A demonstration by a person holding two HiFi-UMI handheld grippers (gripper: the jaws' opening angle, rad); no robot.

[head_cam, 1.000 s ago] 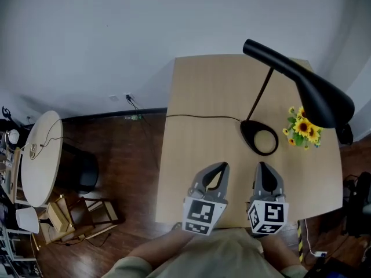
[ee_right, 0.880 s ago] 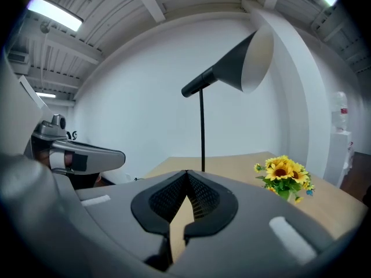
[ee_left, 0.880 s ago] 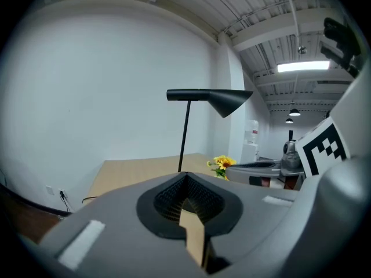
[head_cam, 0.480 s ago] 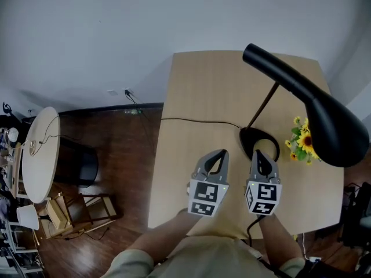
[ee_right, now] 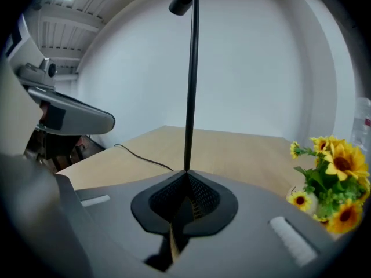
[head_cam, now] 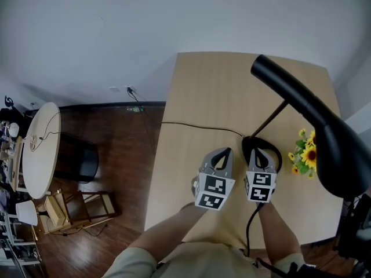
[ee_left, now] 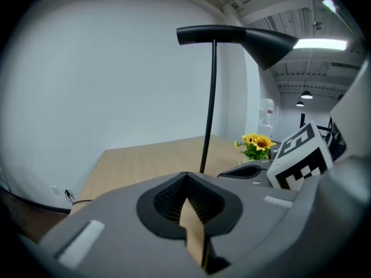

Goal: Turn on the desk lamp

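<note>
A black desk lamp stands on the wooden table (head_cam: 208, 86); its ring base (head_cam: 247, 145) sits right of the middle, its thin stem (head_cam: 272, 117) leans up to the long shade (head_cam: 324, 138). My right gripper (head_cam: 258, 150) is shut, its tips over the near side of the base. In the right gripper view the right gripper (ee_right: 186, 174) points straight at the stem (ee_right: 190, 86). Beside it, left of the base, my left gripper (head_cam: 225, 151) is shut and holds nothing. From the left gripper (ee_left: 185, 175), the stem (ee_left: 208, 109) and shade (ee_left: 264, 42) rise just ahead.
Small sunflowers (head_cam: 306, 155) stand right of the lamp base. The lamp's black cord (head_cam: 197, 126) runs left across the table and off its left edge toward a wall outlet (head_cam: 128, 90). A round white table (head_cam: 37, 155), a black bin (head_cam: 78, 158) and a wooden chair (head_cam: 72, 210) stand on the floor at left.
Both grippers have moved forward over the table toward the lamp base; the right one now reaches over the base. Both stayed shut.
</note>
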